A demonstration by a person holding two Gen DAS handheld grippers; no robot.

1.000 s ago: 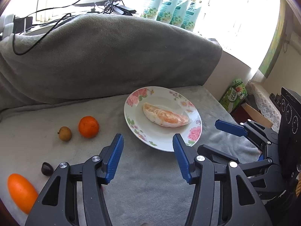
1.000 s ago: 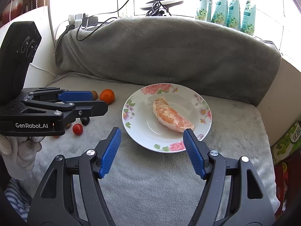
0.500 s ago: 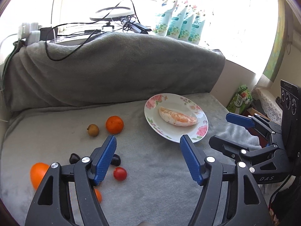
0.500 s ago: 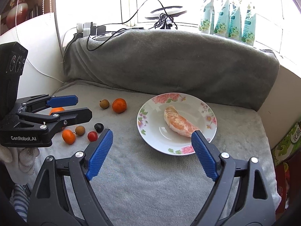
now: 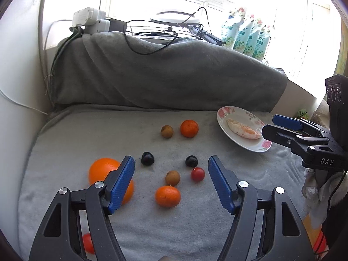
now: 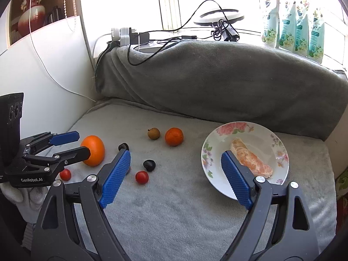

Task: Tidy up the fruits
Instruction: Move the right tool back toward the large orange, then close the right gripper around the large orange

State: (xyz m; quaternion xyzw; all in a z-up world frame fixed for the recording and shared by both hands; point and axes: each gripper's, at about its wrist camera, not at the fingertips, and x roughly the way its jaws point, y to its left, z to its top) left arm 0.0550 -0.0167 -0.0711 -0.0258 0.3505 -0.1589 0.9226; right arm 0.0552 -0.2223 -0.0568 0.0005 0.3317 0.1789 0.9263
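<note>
Altogether, the loose fruit on the grey fleece blanket [image 5: 65, 130] counts out, from left to right in the left wrist view, as one large smooth orange [image 5: 102, 170], one small red tomato low at the left edge [image 5: 87, 242], two glossy dark round plums [image 5: 147, 158] [image 5: 191, 161], two dull brown longans [image 5: 167, 131] [image 5: 172, 178], two dimpled tangerines [image 5: 167, 196] [image 5: 189, 128], and a second red cherry tomato [image 5: 198, 174]. One round white china plate with pink flowers on its rim [image 5: 224, 114] lies to the right of them, well apart, and carries a single peeled, pale orange citrus segment [image 5: 242, 131]. The blanket covers a flat seat and a rounded bolster behind it; a white wall closes the left side, and a bright window sill at the back bears white plugs [image 5: 90, 19], black cables [image 5: 152, 43] and four floral pouches [image 5: 245, 37]. The left gripper [image 5: 170, 179], black-framed with ribbed blue pads, has just been opening and hangs released above the cluster, nothing pressed between its pads. The right gripper [image 6: 176, 174] has likewise just been widening and is released, its left pad over the blanket and its right pad in front of the plate.
</note>
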